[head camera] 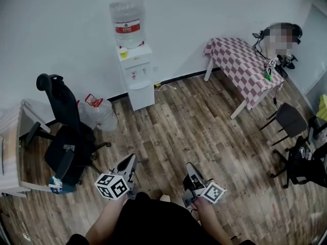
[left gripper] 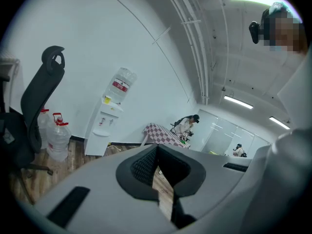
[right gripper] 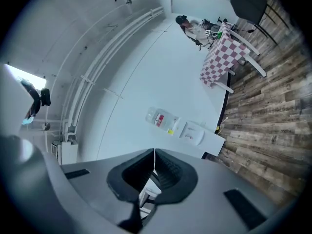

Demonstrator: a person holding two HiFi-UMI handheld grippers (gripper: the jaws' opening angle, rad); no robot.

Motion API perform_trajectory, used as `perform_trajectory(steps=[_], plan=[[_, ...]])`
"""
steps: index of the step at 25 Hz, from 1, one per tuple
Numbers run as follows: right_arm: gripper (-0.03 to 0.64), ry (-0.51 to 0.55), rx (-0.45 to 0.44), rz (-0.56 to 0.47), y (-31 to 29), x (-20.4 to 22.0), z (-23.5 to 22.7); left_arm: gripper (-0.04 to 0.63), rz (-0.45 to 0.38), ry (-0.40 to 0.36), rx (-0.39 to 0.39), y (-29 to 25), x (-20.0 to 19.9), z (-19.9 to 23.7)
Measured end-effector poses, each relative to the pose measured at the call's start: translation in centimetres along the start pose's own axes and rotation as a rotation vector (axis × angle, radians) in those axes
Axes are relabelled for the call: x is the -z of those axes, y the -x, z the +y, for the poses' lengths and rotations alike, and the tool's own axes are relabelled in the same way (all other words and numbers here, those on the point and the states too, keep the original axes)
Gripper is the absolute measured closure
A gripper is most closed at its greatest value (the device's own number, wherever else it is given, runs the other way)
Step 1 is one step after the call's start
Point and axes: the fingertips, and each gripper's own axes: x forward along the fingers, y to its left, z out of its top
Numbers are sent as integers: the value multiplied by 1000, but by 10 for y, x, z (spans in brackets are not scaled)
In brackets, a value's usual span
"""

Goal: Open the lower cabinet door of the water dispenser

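Observation:
The white water dispenser point(head camera: 137, 71) stands against the far wall with a clear bottle point(head camera: 127, 21) on top; its lower cabinet door point(head camera: 141, 95) is closed. It also shows far off in the left gripper view as the dispenser point(left gripper: 102, 129) and, rolled sideways, in the right gripper view as the dispenser point(right gripper: 195, 133). My left gripper point(head camera: 130, 163) and right gripper point(head camera: 190, 170) are held low near the person's body, well short of the dispenser. Both are shut with nothing between the jaws.
A black office chair point(head camera: 66, 137) and clear plastic jugs point(head camera: 97, 111) sit left of the dispenser. A checkered-cloth table point(head camera: 245, 68) stands at right, with a person point(head camera: 281, 37) behind it and dark chairs point(head camera: 291, 121) nearby. Wooden floor point(head camera: 194, 126) lies between me and the dispenser.

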Motion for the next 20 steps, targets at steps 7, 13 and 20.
perform_trajectory(steps=[7,13,20], plan=[[594,-12,20,34,22,-5,-19,581,11,9,-27,-1,18,-9],[594,-2,7,62,9,-10,-18,581,0,8,-41,-6,12,-4],[594,-23,9,62,-16,-17,-25,581,19,16,-48,-25,7,12]])
